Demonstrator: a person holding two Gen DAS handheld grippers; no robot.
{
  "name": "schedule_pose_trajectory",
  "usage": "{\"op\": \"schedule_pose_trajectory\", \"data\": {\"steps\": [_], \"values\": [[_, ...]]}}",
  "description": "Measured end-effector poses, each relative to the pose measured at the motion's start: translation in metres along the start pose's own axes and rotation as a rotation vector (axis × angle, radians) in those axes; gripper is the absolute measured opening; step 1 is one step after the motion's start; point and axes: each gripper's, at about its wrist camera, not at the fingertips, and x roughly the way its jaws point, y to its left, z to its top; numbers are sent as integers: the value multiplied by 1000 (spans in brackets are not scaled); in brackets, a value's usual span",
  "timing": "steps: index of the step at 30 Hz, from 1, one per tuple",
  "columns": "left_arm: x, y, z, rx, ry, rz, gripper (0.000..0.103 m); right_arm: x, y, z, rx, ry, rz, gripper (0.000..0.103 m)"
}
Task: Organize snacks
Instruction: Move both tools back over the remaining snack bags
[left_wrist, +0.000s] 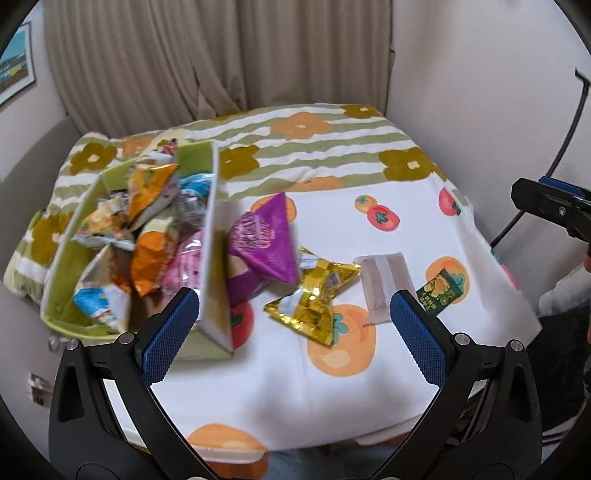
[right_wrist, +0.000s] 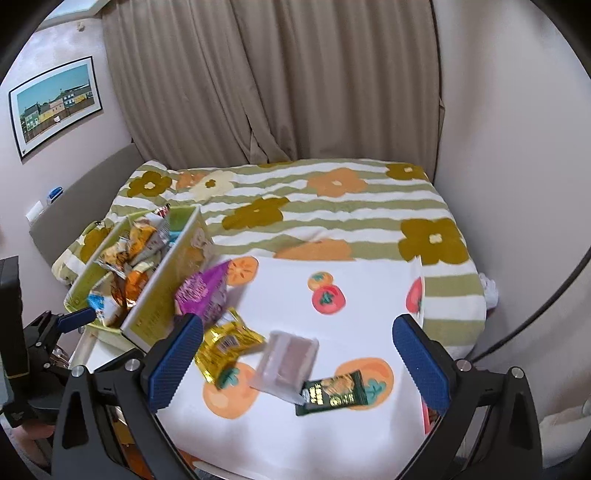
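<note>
A green box (left_wrist: 214, 258) (right_wrist: 162, 291) stuffed with several snack packets stands at the left of the fruit-print cloth (left_wrist: 295, 387) (right_wrist: 351, 295). Leaning on its right wall is a purple packet (left_wrist: 267, 240) (right_wrist: 201, 291). To its right lie a gold packet (left_wrist: 314, 295) (right_wrist: 225, 343), a clear whitish packet (left_wrist: 384, 284) (right_wrist: 286, 363) and a dark green packet (left_wrist: 439, 291) (right_wrist: 334, 393). My left gripper (left_wrist: 295, 336) is open above the gold packet, its left finger by the box. My right gripper (right_wrist: 295, 365) is open over the clear packet, holding nothing.
The table stands against a bed with a striped flower blanket (right_wrist: 332, 206). Beige curtains (right_wrist: 277, 81) hang behind, and a framed picture (right_wrist: 55, 103) is on the left wall. A black cable (left_wrist: 565, 129) runs down the right wall. The table's front edge is close below the grippers.
</note>
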Motion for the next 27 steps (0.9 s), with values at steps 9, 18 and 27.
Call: {"op": "schedule_pose_trajectory", "data": {"steps": [9, 18, 27], "values": [[76, -22, -23, 115, 53, -7, 93, 50, -13, -35, 78, 87, -29, 102], [129, -24, -30, 179, 92, -3, 87, 120, -3, -65, 113, 215, -51, 102], [166, -22, -30, 159, 194, -76, 69, 155, 5, -74, 144, 263, -87, 102]]}}
